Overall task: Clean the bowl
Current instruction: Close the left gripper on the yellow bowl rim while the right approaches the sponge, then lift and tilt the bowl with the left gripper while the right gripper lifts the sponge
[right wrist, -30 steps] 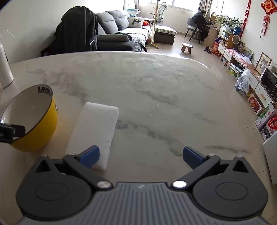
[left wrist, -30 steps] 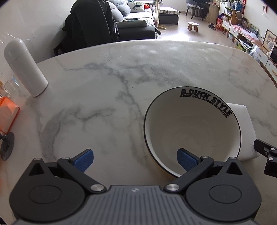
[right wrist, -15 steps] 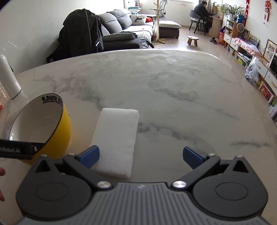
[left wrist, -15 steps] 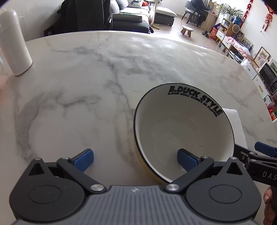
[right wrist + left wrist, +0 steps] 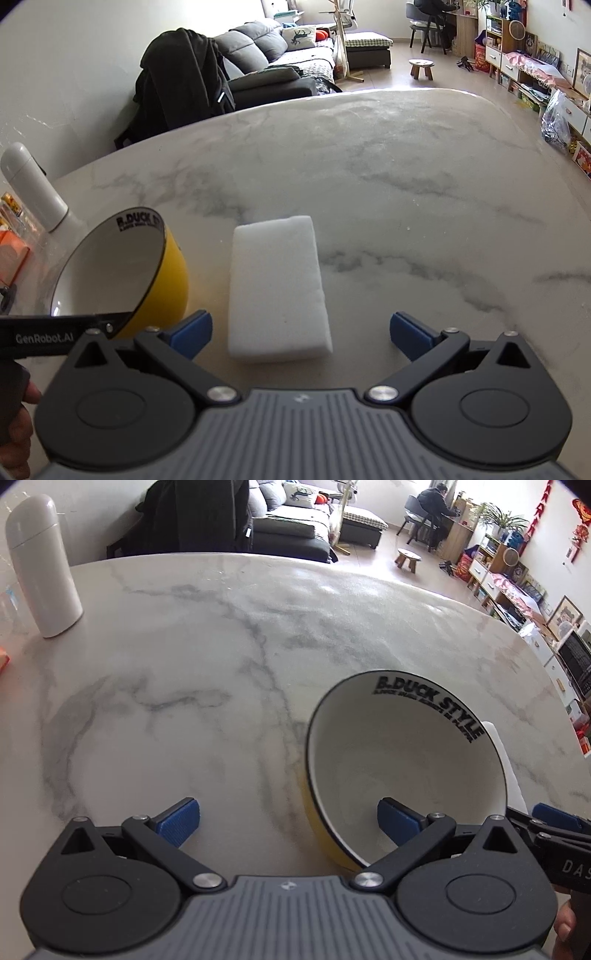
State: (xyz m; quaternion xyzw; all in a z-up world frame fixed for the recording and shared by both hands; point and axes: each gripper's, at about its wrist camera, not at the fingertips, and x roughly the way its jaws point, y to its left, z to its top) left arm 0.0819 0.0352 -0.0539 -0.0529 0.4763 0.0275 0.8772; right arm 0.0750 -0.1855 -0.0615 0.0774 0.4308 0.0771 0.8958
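Observation:
A yellow bowl (image 5: 402, 760) with a white inside and black rim lettering sits on the marble table, also seen in the right wrist view as the bowl (image 5: 162, 280). My left gripper (image 5: 288, 818) is open; its right pad sits inside the bowl over the near rim, its left pad outside over the table. A white rectangular sponge (image 5: 277, 286) lies flat just right of the bowl. My right gripper (image 5: 301, 334) is open, its pads on either side of the sponge's near end, apart from it. Only a sliver of the sponge (image 5: 511, 771) shows behind the bowl in the left wrist view.
A tall white bottle (image 5: 42, 568) stands at the table's far left, with orange packets (image 5: 13, 254) near it. A hand (image 5: 14, 435) holds the left gripper's handle. Beyond the table's far edge are a chair draped with a dark coat (image 5: 181, 81) and a sofa.
My right gripper has swung left and forward so the sponge now lies centred between its pads. The left gripper has shifted slightly, with its right pad still inside the bowl.

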